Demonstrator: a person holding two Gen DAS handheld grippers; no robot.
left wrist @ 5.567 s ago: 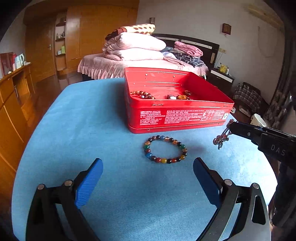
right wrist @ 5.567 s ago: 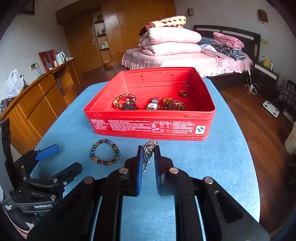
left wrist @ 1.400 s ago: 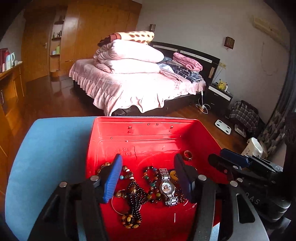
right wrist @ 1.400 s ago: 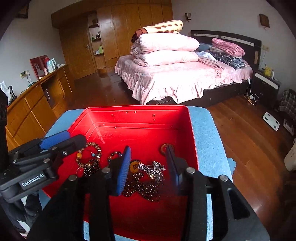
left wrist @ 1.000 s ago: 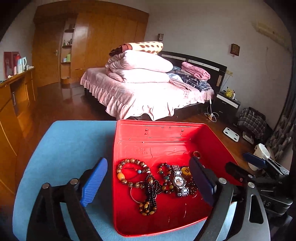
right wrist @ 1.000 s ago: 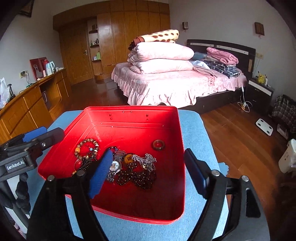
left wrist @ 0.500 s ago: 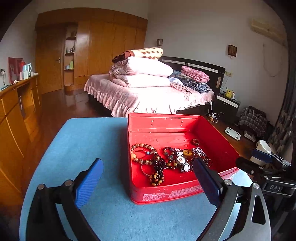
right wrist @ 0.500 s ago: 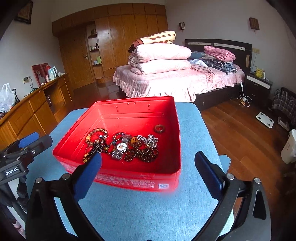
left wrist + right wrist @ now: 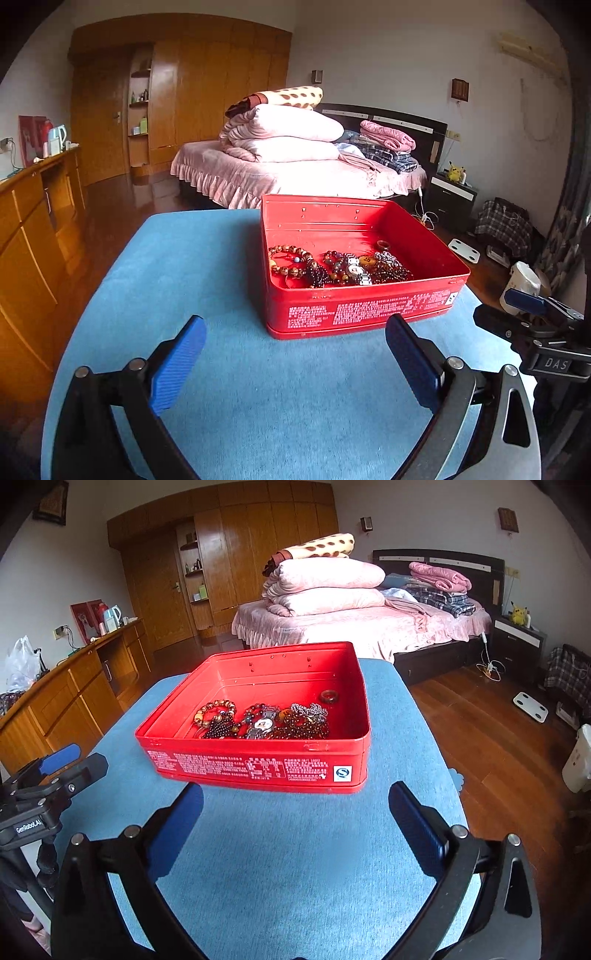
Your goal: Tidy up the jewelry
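Note:
A red tin box (image 9: 369,306) stands on the blue table (image 9: 288,402); it also shows in the right wrist view (image 9: 258,768). Inside lie bead bracelets (image 9: 291,260), a watch (image 9: 354,271), a silver chain (image 9: 308,710) and a ring (image 9: 329,696). My left gripper (image 9: 295,354) is open and empty, a little in front of the box. My right gripper (image 9: 295,819) is open and empty, also in front of the box. Each gripper shows at the edge of the other's view.
The blue table's front and left parts (image 9: 295,878) lie between the grippers and the box. A wooden cabinet (image 9: 29,229) stands to the left. A bed with pink bedding (image 9: 295,162) is behind the table. Wooden floor (image 9: 480,731) lies to the right.
Both grippers opened over the box, leaving the bracelet and chain inside, then drew back toward the table's near edge. The box now sits farther ahead.

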